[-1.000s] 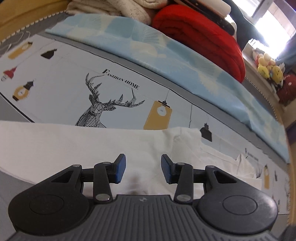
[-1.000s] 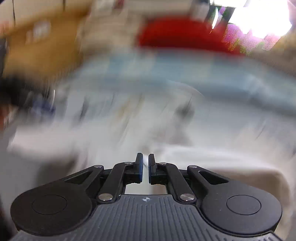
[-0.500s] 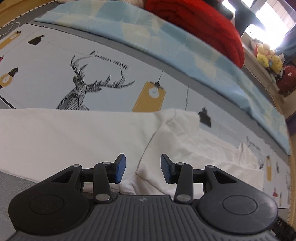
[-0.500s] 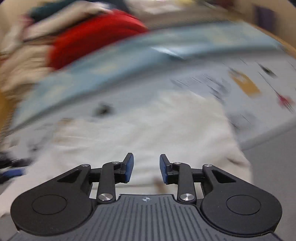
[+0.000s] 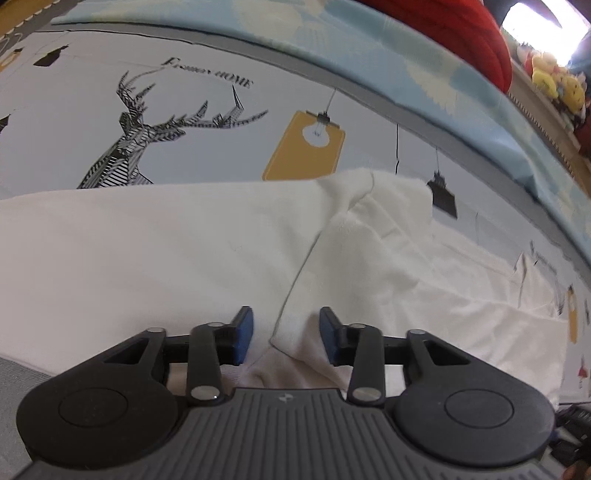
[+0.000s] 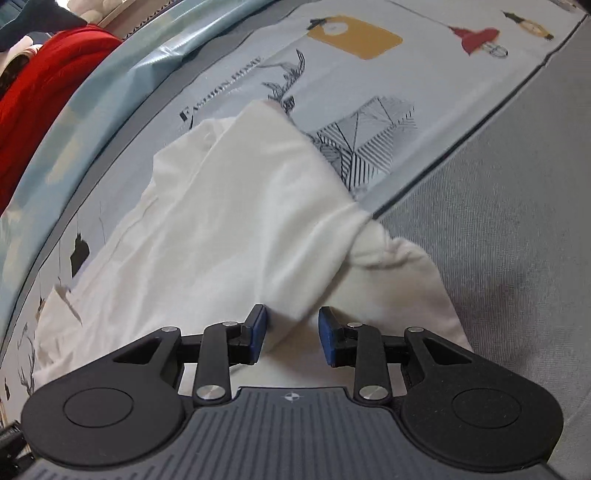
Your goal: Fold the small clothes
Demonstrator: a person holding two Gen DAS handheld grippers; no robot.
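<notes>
A white garment (image 5: 147, 251) lies spread across a printed bed sheet (image 5: 192, 122), with one part folded over the rest. My left gripper (image 5: 286, 334) is low over its near edge. Its jaws are closing, and the corner of the folded layer sits between the blue pads without being pressed. In the right wrist view the same white garment (image 6: 229, 206) runs away from me, its near right end bunched. My right gripper (image 6: 291, 332) is open, and a raised fold of the cloth lies between its pads.
A light blue blanket (image 5: 424, 55) and a red quilt (image 5: 461, 29) are piled along the far side of the bed. Plush toys (image 5: 554, 81) sit on a ledge at the far right. A plain grey area of the sheet (image 6: 498, 221) lies to the right of the garment.
My left gripper has come down closer to the garment and its jaws have narrowed. My right gripper has gone from shut to open, rolled over and swung to the garment's bunched end.
</notes>
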